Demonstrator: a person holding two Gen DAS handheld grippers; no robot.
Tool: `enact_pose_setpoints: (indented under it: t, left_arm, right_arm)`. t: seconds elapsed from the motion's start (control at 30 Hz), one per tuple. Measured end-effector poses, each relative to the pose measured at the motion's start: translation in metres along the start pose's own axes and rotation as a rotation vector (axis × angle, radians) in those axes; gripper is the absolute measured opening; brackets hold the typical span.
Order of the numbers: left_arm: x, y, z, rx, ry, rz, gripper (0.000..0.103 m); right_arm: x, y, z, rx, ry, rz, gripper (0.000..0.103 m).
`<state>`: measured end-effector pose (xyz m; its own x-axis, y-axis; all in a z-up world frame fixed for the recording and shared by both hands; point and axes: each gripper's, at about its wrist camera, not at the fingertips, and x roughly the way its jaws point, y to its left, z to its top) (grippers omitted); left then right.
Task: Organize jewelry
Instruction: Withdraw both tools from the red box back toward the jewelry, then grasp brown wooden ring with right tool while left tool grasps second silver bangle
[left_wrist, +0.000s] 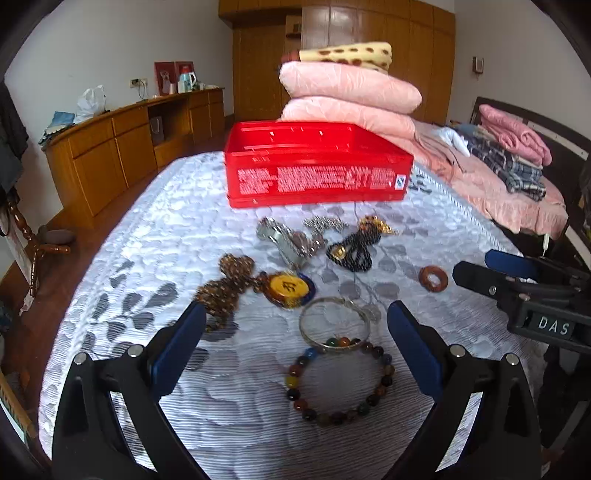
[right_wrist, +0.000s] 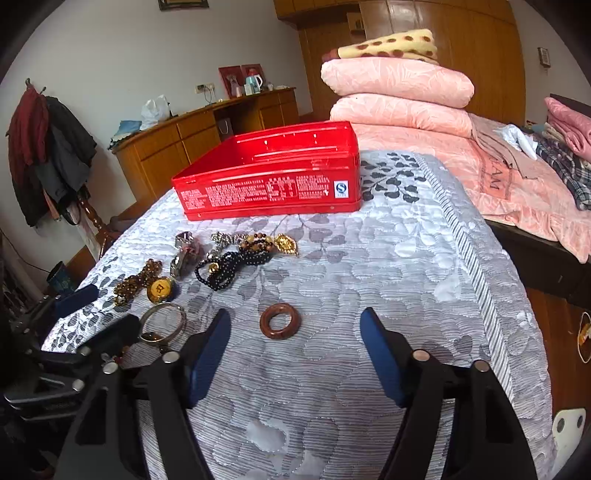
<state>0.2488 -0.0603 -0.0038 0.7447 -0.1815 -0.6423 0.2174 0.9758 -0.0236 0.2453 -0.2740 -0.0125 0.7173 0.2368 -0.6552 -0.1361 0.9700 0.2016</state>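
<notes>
Left gripper (left_wrist: 297, 325) low in the left wrist view, blue-padded jaws spread wide and released, nothing between the pads. Just ahead of the jaws on the grey leaf-patterned bedspread (left_wrist: 147, 236), a silver bangle (left_wrist: 334, 325) overlapping the top of a multicoloured bead bracelet (left_wrist: 340, 384) lower centre. Above and to the left, a yellow round pendant (left_wrist: 290, 288) joined to a brown bead necklace (left_wrist: 229, 284). Further up, a silver wristwatch (left_wrist: 284, 240), a black bead string (left_wrist: 351, 251) and a small gold piece (left_wrist: 376, 223), tangled close together. At right centre, a brown wooden ring (left_wrist: 433, 278), apart from the rest. Right gripper (right_wrist: 295, 325) low in the right wrist view, jaws likewise apart and released, gripping nothing, with the same wooden ring (right_wrist: 279, 320) lying flat on the bedspread between the two blue tips and touched by neither. Beyond all the jewelry, toward upper centre, an open red tin box (left_wrist: 317, 173), interior bare as far as visible. Behind the box, folded pink quilts (left_wrist: 351, 88) stacked with a spotted yellow blanket (left_wrist: 351, 53) on top. Wooden sideboard (left_wrist: 122, 140) along the upper-left wall.
</notes>
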Motion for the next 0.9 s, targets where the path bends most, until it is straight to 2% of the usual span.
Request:
enact_pose_setpoints:
  t: [0.17,0.37,0.43,0.47,0.5,0.67,0.77,0.83,0.9]
  left_arm:
    - [0.008,-0.006,-0.001,0.012,0.02,0.0,0.095]
    - [0.018,-0.012,0.002,0.013,0.068,-0.027,0.094]
    - [0.024,-0.012,0.002,0.011,0.098,-0.03,0.086]
    - [0.027,-0.011,0.002,0.007,0.113,-0.034,0.075]
    - [0.033,-0.01,0.001,-0.004,0.143,-0.041,0.068]
    - [0.036,-0.01,0.001,-0.012,0.159,-0.044,0.068]
    - [0.038,-0.013,0.002,0.0,0.171,-0.051,0.075]
    - [0.039,-0.015,0.002,0.009,0.172,-0.042,0.075]
    - [0.039,-0.013,0.002,0.001,0.165,-0.029,0.063]
  right_arm:
    - [0.004,0.001,0.0,-0.005,0.019,0.003,0.062]
    - [0.006,0.001,0.0,0.0,0.027,0.01,0.062]
    - [0.006,0.0,0.0,0.003,0.026,0.016,0.062]
    - [0.006,0.0,0.0,0.004,0.027,0.018,0.062]
    - [0.006,0.0,0.0,0.004,0.027,0.02,0.062]
    - [0.009,-0.001,0.0,0.005,0.039,0.035,0.062]
    - [0.009,0.0,0.0,-0.004,0.041,0.039,0.062]
    - [0.01,0.001,0.0,-0.004,0.044,0.04,0.062]
    - [0.01,0.0,0.0,0.0,0.047,0.043,0.062]
